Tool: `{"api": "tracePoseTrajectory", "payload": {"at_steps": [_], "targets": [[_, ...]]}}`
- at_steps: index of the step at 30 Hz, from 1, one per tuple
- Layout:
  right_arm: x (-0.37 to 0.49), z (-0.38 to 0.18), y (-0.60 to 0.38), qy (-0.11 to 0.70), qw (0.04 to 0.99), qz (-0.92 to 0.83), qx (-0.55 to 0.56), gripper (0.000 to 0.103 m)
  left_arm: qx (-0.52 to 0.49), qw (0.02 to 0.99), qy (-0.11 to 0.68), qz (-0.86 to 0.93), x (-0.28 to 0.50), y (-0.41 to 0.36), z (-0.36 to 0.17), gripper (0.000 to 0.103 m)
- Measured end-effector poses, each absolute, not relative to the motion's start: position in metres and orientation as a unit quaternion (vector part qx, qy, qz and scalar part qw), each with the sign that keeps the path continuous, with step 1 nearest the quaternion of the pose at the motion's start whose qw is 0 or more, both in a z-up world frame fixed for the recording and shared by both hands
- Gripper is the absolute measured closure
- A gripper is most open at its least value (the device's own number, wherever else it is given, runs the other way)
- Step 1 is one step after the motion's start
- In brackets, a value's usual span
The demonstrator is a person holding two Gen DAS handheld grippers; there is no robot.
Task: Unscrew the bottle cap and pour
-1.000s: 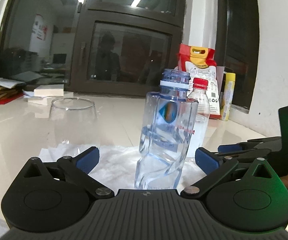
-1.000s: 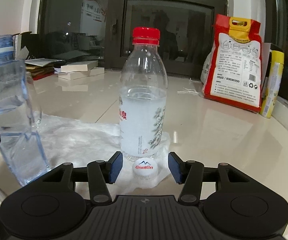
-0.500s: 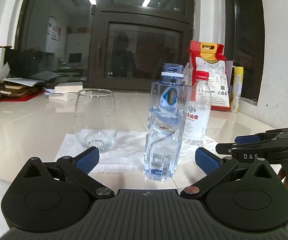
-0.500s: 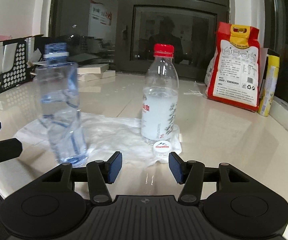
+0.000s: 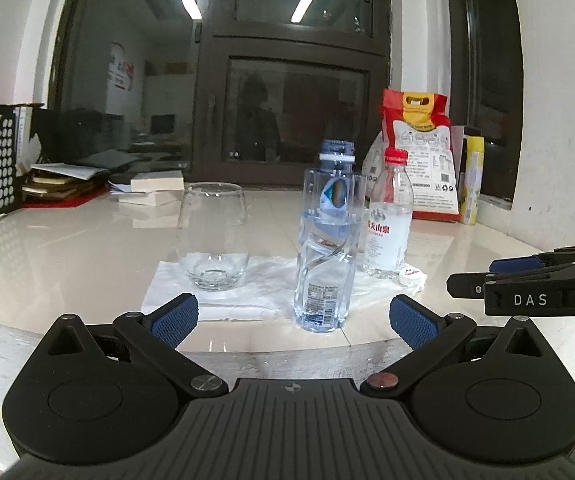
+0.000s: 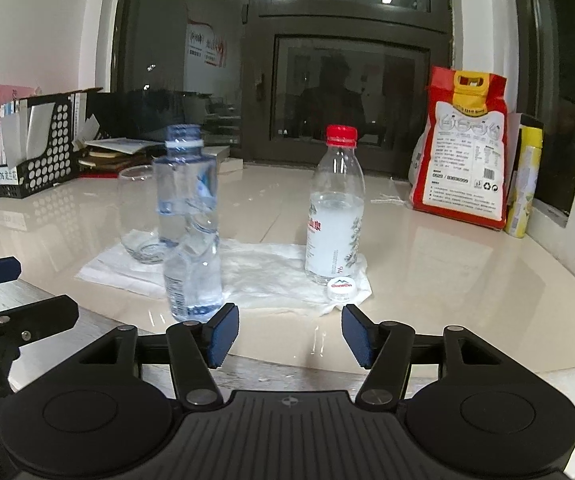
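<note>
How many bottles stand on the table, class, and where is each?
2. The open bottle stands left, at the tissue's near edge, in front of the glass. The red-capped bottle stands right, on the tissue, behind the loose cap.

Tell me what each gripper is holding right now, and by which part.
Nothing is held. The left gripper and right gripper are both open and empty; the uncapped bottle stands free on the table.

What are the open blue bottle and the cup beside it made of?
The uncapped blue bottle looks like thin clear plastic, blue-tinted, with moulded twisted ribs. The stemless cup appears to be glass: smooth, colourless, with a thick base.
</note>
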State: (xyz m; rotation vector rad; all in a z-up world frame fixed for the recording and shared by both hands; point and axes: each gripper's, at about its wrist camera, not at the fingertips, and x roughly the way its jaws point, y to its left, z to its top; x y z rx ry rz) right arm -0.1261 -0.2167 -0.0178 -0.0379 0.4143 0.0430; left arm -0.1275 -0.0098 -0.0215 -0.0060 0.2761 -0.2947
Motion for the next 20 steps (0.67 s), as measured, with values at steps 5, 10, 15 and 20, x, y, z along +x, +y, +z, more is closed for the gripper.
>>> {"api": "tracePoseTrajectory", "payload": {"at_steps": [5, 10, 15, 20], "targets": [[-0.136, -0.011, -0.210, 0.198, 0.980, 0.022, -0.020, 0.040, 0.004, 0.982, 0.128, -0.138, -0.134, -0.006, -0.017, 0.000], [-0.140, -0.007, -0.206, 0.195, 0.980, 0.022, -0.023, 0.040, 0.005, 0.983, 0.127, -0.132, -0.137, -0.004, -0.016, 0.000], [-0.142, -0.007, -0.206, 0.197, 0.980, 0.022, -0.023, 0.040, 0.003, 0.984, 0.123, -0.132, -0.138, -0.003, -0.015, 0.000], [-0.140, -0.008, -0.207, 0.199, 0.979, 0.020, -0.022, 0.040, 0.001, 0.985, 0.118, -0.124, -0.139, -0.001, -0.014, 0.000]]}}
